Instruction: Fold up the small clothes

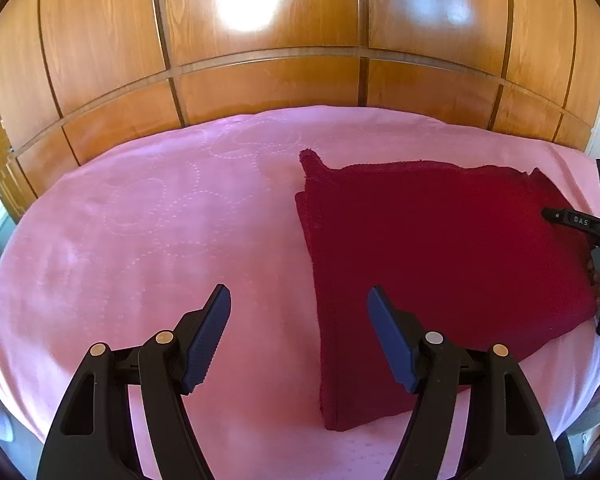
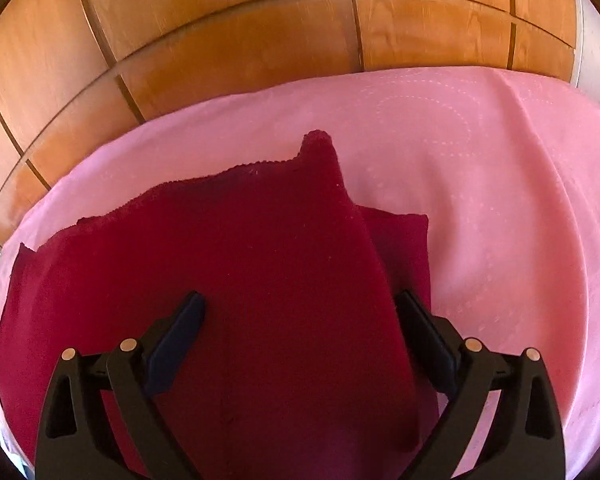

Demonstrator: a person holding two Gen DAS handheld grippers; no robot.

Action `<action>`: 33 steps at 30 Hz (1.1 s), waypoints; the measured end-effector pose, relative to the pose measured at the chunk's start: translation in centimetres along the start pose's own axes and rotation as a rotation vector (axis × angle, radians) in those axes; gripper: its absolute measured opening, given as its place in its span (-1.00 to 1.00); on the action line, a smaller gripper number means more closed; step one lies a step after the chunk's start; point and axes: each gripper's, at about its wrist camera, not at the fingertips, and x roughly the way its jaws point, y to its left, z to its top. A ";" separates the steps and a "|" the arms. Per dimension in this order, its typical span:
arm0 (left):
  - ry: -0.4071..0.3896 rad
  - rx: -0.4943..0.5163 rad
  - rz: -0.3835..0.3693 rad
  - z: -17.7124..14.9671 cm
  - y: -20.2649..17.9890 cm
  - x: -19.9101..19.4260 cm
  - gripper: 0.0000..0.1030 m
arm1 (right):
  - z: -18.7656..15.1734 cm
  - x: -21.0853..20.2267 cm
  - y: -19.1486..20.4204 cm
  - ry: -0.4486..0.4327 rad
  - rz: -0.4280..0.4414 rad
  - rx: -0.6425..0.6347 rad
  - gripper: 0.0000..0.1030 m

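**Red cloth half-folded, both claws free**

Left gripper [image 1: 299, 300]: jaws apart, nothing between them; pink sheet [image 1: 160, 240] below its left pad, left edge of the dark red cloth [image 1: 440, 260] just under its right pad; right gripper [image 2: 300, 308]: jaws wide apart, hanging over the cloth's middle, no pad pressing on it.

Cloth lies flat on the sheet, doubled over; a lower layer shows past the top layer's edge, right of the right claw; one corner [image 2: 318, 140] pokes up at the far edge, ahead of that claw.

Handling, my read: light, soft, limp knit; won't slip much on the sheet; sags if pinched at one point; best taken at two corners of one edge, all layers in the pinch.
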 end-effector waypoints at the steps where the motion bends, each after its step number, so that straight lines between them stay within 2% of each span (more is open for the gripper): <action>1: 0.001 0.001 0.003 0.0 0.0 0.0 0.36 | -0.1 0.0 0.0 -0.008 0.000 0.000 0.87; 10: -0.004 -0.005 0.021 1.0 1.2 -0.1 0.36 | 0.0 0.2 0.0 -0.021 0.014 0.005 0.90; 15: -0.013 0.002 -0.006 2.4 2.0 0.3 0.36 | -0.3 0.1 0.2 -0.026 0.014 0.004 0.90; 16: -0.010 -0.003 -0.024 2.8 2.3 0.8 0.36 | -0.3 0.1 0.2 -0.026 0.014 0.003 0.90; 18: 0.000 -0.015 -0.075 3.5 2.5 1.5 0.14 | -0.2 0.1 0.2 -0.027 0.013 0.002 0.91; 20: 0.040 -0.065 -0.161 4.4 3.3 3.1 -0.10 | -0.4 0.0 0.1 -0.027 0.012 0.001 0.91; 22: 0.076 -0.149 -0.270 5.2 4.4 4.9 -0.18 | -0.4 -0.1 0.2 -0.029 0.012 0.000 0.91; 25: 0.114 -0.233 -0.356 6.1 5.2 6.8 -0.18 | -0.4 -0.1 0.2 -0.031 0.012 0.002 0.91; 28: 0.146 -0.295 -0.403 6.7 5.4 8.7 -0.18 | -0.4 -0.1 0.2 -0.032 0.013 0.004 0.91; 32: 0.194 -0.353 -0.427 7.0 5.3 11.0 -0.18 | -0.4 -0.1 0.1 -0.033 0.013 0.003 0.91; 33: 0.196 -0.363 -0.439 7.1 5.1 11.4 -0.24 | -0.4 -0.1 0.1 -0.033 0.013 0.003 0.91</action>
